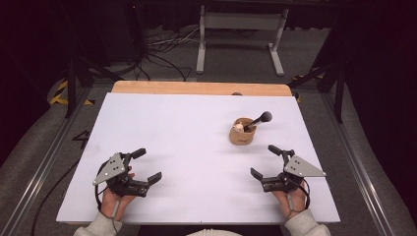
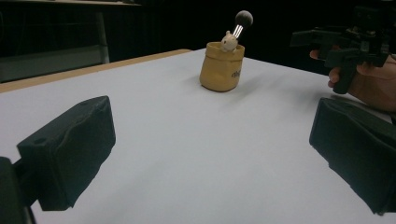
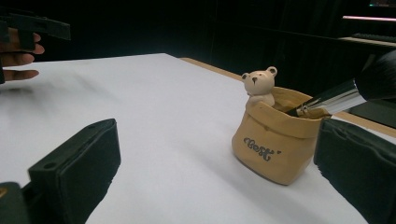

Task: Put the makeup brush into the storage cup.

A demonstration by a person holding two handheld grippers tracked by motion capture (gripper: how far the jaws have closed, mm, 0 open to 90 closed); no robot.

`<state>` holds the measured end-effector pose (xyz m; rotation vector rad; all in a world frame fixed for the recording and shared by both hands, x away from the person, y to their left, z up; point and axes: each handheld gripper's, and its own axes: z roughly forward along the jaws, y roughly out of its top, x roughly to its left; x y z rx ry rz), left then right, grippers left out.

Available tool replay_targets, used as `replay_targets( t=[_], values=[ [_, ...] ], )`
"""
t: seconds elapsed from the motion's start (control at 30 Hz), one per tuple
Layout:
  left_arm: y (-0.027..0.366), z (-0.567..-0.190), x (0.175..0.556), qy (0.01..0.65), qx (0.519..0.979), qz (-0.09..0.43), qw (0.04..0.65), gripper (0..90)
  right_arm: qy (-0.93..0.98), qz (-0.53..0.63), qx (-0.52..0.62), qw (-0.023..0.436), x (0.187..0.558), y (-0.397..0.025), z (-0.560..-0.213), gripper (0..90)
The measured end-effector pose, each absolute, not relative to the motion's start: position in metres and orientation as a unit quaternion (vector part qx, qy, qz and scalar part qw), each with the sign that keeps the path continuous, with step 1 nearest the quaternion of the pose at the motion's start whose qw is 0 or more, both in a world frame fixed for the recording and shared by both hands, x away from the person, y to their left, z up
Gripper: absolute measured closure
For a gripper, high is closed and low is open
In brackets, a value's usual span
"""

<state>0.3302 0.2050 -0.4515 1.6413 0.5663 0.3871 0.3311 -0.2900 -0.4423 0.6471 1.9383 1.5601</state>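
The left tool [image 1: 146,165] sits low over the near left part of the white worktop [image 1: 187,147], its two black jaws spread wide with nothing between them. The person's left hand [image 1: 114,200] grips it from below, and the grey three-cornered plate on top tilts toward the left edge. In the left gripper view the same jaws stand far apart at either side, with bare white surface between them.

The right tool [image 1: 262,160] is held over the near right part of the worktop, jaws likewise wide apart and holding nothing, with the right hand [image 1: 290,199] beneath it. In the right gripper view its jaws frame the tan pouch-shaped holder [image 3: 275,142], which stands just beyond them and a little toward the right-hand jaw, touching neither.

The holder [image 1: 242,132] stands upright on the right half of the worktop, beyond the right tool and well apart from the left one. A small cream bear figure [image 3: 259,85] perches at its rim. A makeup brush [image 1: 259,119] leans out of the holder's mouth, its silver ferrule and dark bristle head pointing up and toward the far right. Dark lettering marks the holder's front.

Past the white surface, a strip of bare wood [image 1: 201,88] runs along the worktop's far edge.
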Motion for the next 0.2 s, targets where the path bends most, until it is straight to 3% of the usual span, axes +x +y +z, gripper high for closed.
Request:
replay_targets(
  t=[0.2],
  values=[
    [0.204, -0.4509, 0.3299, 0.243, 0.718, 0.167, 0.631, 0.6, 0.721, 0.587, 0.24, 0.28, 0.3299, -0.2904, -0.4412, 0.8]
  ],
)
